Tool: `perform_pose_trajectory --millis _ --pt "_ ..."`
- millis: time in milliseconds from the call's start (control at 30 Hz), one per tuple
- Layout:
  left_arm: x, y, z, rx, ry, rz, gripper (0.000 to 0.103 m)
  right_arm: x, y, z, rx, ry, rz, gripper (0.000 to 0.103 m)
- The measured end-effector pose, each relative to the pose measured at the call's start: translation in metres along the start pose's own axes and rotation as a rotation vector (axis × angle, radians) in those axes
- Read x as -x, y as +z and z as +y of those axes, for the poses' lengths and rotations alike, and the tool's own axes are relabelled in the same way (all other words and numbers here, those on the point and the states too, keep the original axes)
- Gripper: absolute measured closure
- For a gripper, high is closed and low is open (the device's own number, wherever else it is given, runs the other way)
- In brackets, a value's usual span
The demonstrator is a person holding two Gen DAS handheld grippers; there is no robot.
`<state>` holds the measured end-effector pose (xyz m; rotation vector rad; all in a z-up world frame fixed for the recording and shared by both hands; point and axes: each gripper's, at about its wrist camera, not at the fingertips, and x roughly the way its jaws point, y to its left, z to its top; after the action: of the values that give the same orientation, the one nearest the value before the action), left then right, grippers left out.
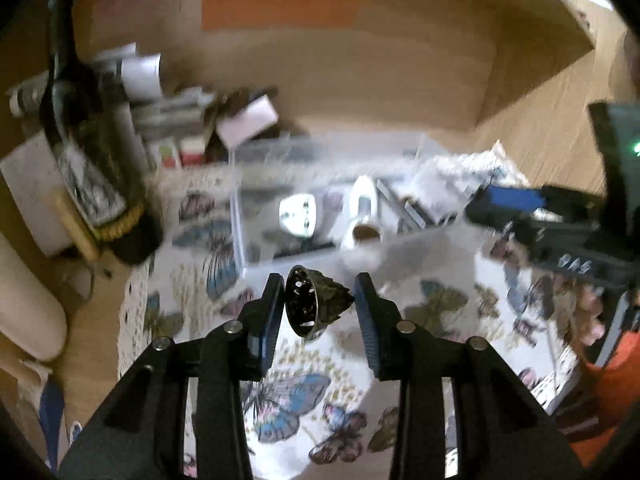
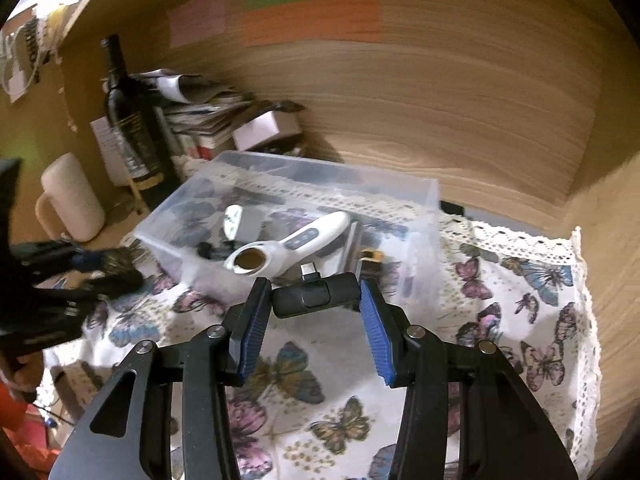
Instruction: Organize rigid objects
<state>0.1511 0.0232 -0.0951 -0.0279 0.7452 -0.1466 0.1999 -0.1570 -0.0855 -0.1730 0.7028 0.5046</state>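
Note:
My left gripper (image 1: 319, 292) is shut on a small dark object (image 1: 310, 304) with a shiny oval face, held above the butterfly cloth (image 1: 288, 396). My right gripper (image 2: 315, 292) is shut on a black device (image 2: 316, 298) whose short plug sticks out toward the clear plastic box (image 2: 416, 196). That box stands just beyond both grippers. Inside it lie a white handheld device (image 2: 304, 240), a small white item (image 2: 233, 220) and other dark pieces. In the left wrist view the box (image 1: 256, 168) and the white device (image 1: 362, 204) are blurred.
A dark wine bottle (image 2: 132, 132) and a white mug (image 2: 72, 196) stand left of the box. A stack of papers (image 2: 204, 108) leans behind them. Wooden walls (image 2: 440, 100) close the back and right. A hand with an orange sleeve (image 2: 20, 376) is at the left edge.

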Motion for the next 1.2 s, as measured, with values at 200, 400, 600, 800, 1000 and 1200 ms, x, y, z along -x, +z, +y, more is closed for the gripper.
perform_pose_trajectory --millis 200,400,600,800,1000,1200 --pt "-0.011 0.025 0.004 0.009 0.025 -0.033 0.067 -0.008 0.011 -0.002 0.010 -0.025 -0.010 0.061" --pt "-0.035 0.033 0.012 0.025 0.049 -0.003 0.067 -0.020 0.021 -0.001 0.013 -0.006 -0.007 0.061" --pt "-0.057 0.034 0.022 0.058 0.039 0.044 0.067 -0.047 0.021 0.002 0.007 0.015 0.060 0.061" --pt "-0.063 0.032 0.018 0.042 0.035 0.061 0.067 -0.055 0.021 0.006 0.013 0.032 0.078 0.061" --pt "-0.055 0.032 0.012 0.024 0.035 0.040 0.067 -0.056 0.021 0.007 0.008 0.036 0.091 0.060" --pt "-0.035 0.034 0.003 0.001 0.037 -0.001 0.067 -0.042 0.021 0.010 0.020 0.041 0.071 0.055"
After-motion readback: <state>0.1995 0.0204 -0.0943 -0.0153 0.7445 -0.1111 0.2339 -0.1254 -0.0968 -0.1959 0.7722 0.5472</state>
